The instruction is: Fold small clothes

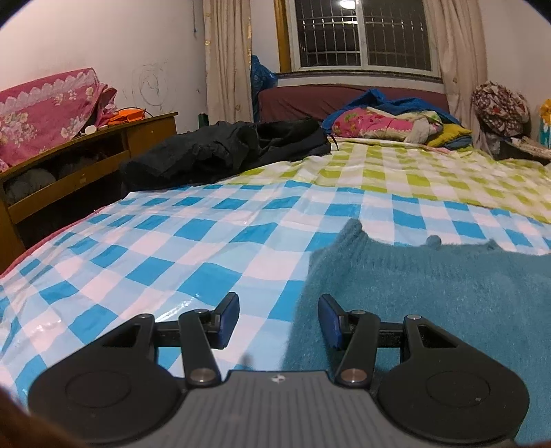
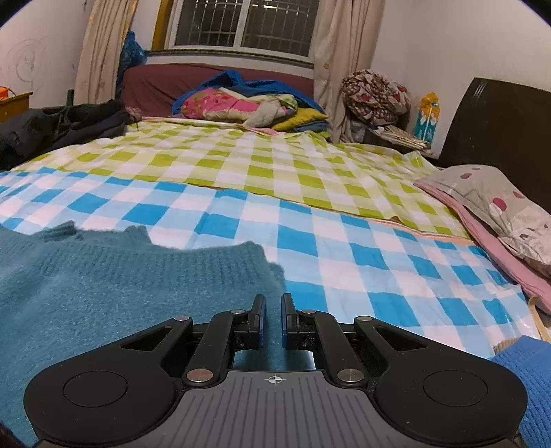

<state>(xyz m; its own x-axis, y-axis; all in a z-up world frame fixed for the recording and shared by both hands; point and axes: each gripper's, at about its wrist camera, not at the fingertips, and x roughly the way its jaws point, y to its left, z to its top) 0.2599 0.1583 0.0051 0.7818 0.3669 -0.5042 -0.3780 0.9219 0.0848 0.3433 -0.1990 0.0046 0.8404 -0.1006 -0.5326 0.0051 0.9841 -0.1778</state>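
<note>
Right in front of you, your left gripper (image 1: 279, 318) has its jaws partly apart, and nothing is between them. The teal sweater (image 1: 430, 296) starts just under its right finger (image 1: 329, 320) and runs off to the right. The left finger (image 1: 229, 318) hangs over the bare blue checked sheet (image 1: 155, 248).

Your right gripper (image 2: 273, 318) has its jaws almost together. Only a thin gap shows. Teal wool shows through that gap, but I cannot tell if the pads pinch it. Here the sweater (image 2: 103, 286) lies under the gripper and spreads off to the left. Its right edge ends just past the fingertips, a little to the right.

So the sweater lies flat between your two hands, long side going from one hand to the other. Its neck edge is ahead of both grippers. Both hands are about as close to it. The left one sits at its left edge, the right one near its right edge. I think the next move is a grab at the left edge, a small step right.

Farther ahead is the green checked sheet (image 2: 275, 158), then a pile of bedding (image 2: 248, 107) under the window (image 2: 244, 24).
</note>
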